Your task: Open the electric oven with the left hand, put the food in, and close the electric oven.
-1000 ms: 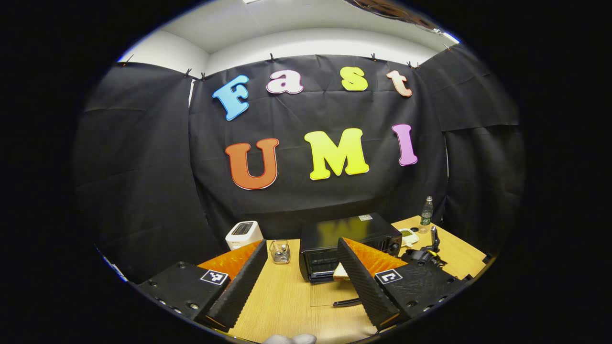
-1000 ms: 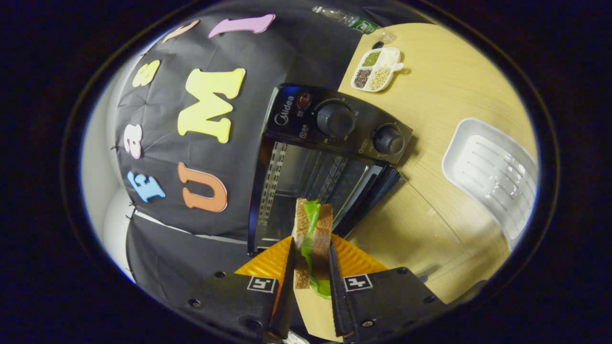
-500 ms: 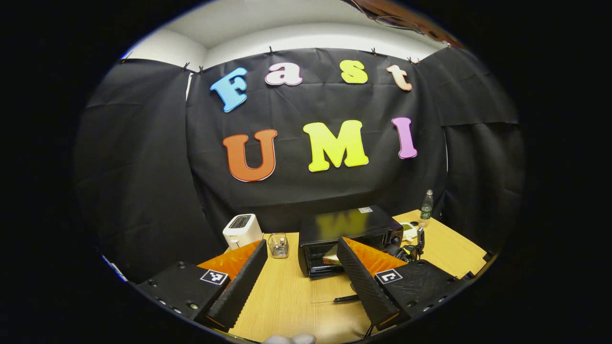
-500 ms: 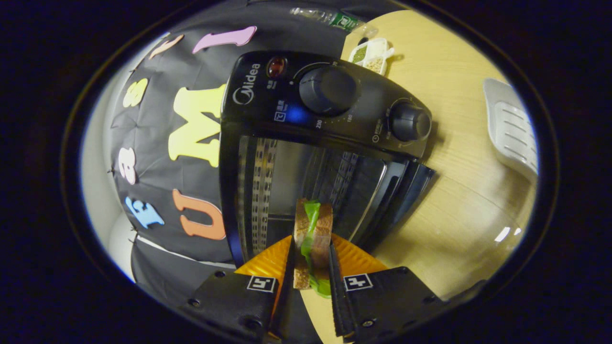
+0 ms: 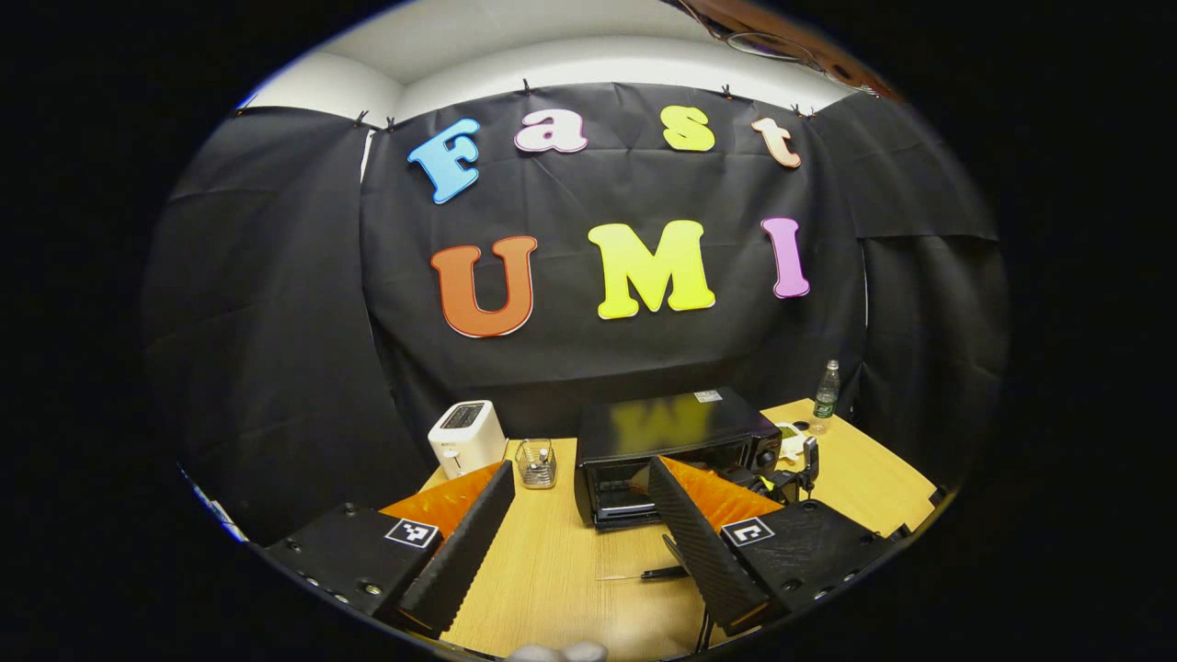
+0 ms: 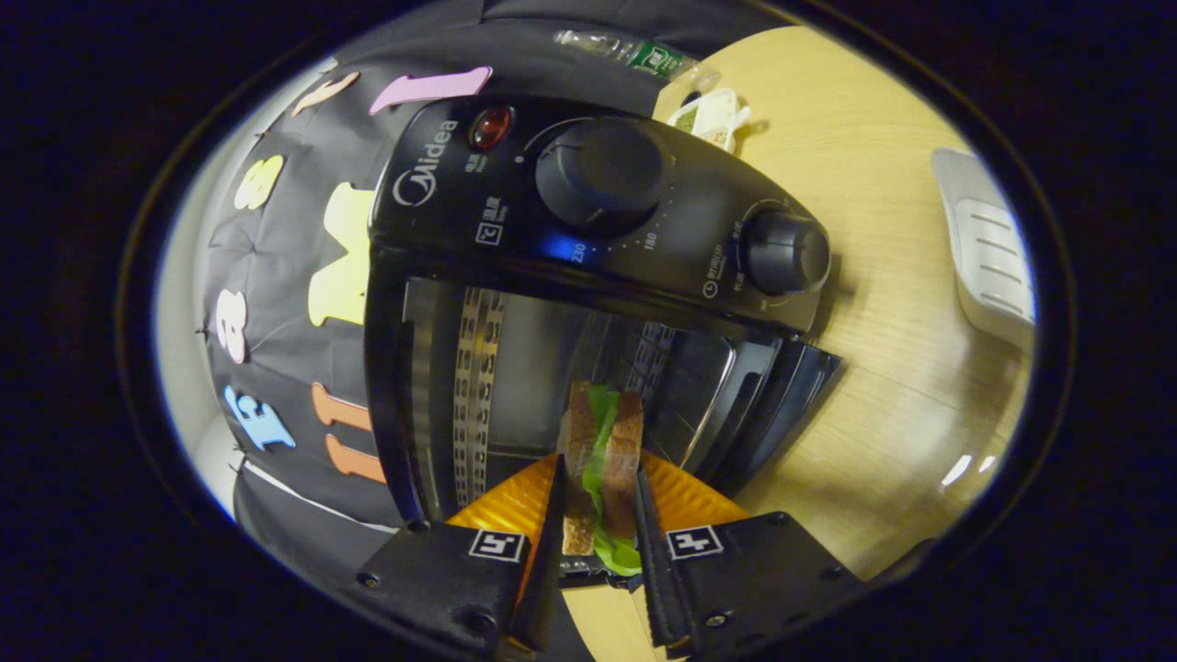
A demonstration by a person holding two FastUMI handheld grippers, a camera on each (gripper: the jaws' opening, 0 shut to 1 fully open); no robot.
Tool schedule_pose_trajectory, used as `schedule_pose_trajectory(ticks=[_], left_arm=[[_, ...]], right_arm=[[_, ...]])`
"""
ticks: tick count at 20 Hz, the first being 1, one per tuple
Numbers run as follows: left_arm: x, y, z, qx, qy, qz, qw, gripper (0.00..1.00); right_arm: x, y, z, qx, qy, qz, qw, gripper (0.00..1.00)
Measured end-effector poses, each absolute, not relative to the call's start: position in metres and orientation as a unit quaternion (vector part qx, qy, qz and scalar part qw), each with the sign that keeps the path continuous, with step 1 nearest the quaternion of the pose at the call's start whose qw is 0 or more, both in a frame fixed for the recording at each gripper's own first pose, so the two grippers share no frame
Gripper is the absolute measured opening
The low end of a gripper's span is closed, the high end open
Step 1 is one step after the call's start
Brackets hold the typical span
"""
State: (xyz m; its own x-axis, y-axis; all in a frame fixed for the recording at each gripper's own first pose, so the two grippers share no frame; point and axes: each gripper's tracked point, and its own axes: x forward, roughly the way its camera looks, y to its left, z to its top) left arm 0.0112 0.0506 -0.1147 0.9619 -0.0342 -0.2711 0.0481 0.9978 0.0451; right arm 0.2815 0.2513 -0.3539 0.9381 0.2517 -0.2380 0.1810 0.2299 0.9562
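The sandwich [image 6: 602, 450], brown bread with green lettuce, is clamped between both fingers of the right gripper [image 6: 598, 515] at the mouth of the black electric oven [image 6: 588, 276], whose door [image 6: 782, 395] hangs open. The oven stands toward the tabletop's [image 5: 561, 570] back edge, between a white toaster [image 5: 466, 437] and a bottle [image 5: 826, 395]. The left gripper [image 5: 575, 524] hovers with fingers apart, empty.

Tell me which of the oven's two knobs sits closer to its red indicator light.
The larger knob, next to the red light on the oven's control panel. The smaller knob sits at the panel's far end, by the bare table.
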Motion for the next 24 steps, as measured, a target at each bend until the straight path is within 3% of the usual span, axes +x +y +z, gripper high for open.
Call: schedule_pose_trajectory(ticks=[1,2,3,6,9,10,11,12,13,16,17,19,20,21,22,23,24], left_arm=[[0.011,0.05,-0.115,0.023,0.138,-0.022,0.99,0.96],[0.011,0.051,-0.115,0.022,0.138,-0.021,0.99,0.96],[0.012,0.051,-0.113,0.021,0.135,-0.019,0.99,0.96],[0.013,0.049,-0.109,0.02,0.129,-0.02,0.991,0.96],[0.012,0.046,-0.104,0.02,0.121,-0.023,0.992,0.96],[0.012,0.044,-0.105,0.02,0.121,-0.024,0.992,0.96],[0.011,0.045,-0.105,0.018,0.12,-0.024,0.992,0.96],[0.011,0.045,-0.104,0.016,0.119,-0.024,0.993,0.96],[0.011,0.045,-0.102,0.014,0.116,-0.022,0.993,0.96],[0.011,0.045,-0.099,0.011,0.108,-0.019,0.994,0.96],[0.011,0.046,-0.095,0.011,0.104,-0.018,0.994,0.96],[0.011,0.045,-0.092,0.01,0.097,-0.017,0.995,0.96],[0.011,0.044,-0.089,0.01,0.093,-0.017,0.995,0.96],[0.011,0.044,-0.087,0.01,0.09,-0.016,0.996,0.96],[0.01,0.043,-0.086,0.009,0.087,-0.017,0.996,0.96],[0.008,0.042,-0.084,0.009,0.084,-0.016,0.996,0.96],[0.009,0.04,-0.082,0.008,0.081,-0.016,0.997,0.96]], right_arm=[[0.281,0.253,-0.357,0.595,0.184,0.022,0.782,0.45],[0.28,0.255,-0.359,0.565,0.193,0.025,0.801,0.43],[0.28,0.255,-0.352,0.541,0.19,0.036,0.819,0.5],[0.28,0.248,-0.348,0.407,0.195,0.03,0.892,0.99],[0.274,0.243,-0.345,0.281,0.208,0.023,0.937,1.0],[0.273,0.237,-0.344,0.234,0.205,0.022,0.95,0.92],[0.272,0.234,-0.345,0.191,0.208,0.021,0.959,1.0],[0.271,0.235,-0.342,0.17,0.207,0.026,0.963,0.93],[0.268,0.236,-0.336,0.158,0.199,0.032,0.967,1.0],[0.254,0.237,-0.321,0.132,0.199,0.049,0.97,1.0],[0.248,0.235,-0.314,0.128,0.198,0.053,0.971,0.94],[0.233,0.225,-0.298,0.115,0.194,0.059,0.972,0.94],[0.222,0.217,-0.288,0.109,0.19,0.061,0.974,1.0],[0.215,0.209,-0.275,0.097,0.183,0.062,0.976,1.0],[0.205,0.199,-0.266,0.085,0.177,0.062,0.978,0.94],[0.196,0.188,-0.253,0.074,0.169,0.063,0.981,1.0],[0.186,0.182,-0.239,0.062,0.16,0.067,0.983,0.94]])
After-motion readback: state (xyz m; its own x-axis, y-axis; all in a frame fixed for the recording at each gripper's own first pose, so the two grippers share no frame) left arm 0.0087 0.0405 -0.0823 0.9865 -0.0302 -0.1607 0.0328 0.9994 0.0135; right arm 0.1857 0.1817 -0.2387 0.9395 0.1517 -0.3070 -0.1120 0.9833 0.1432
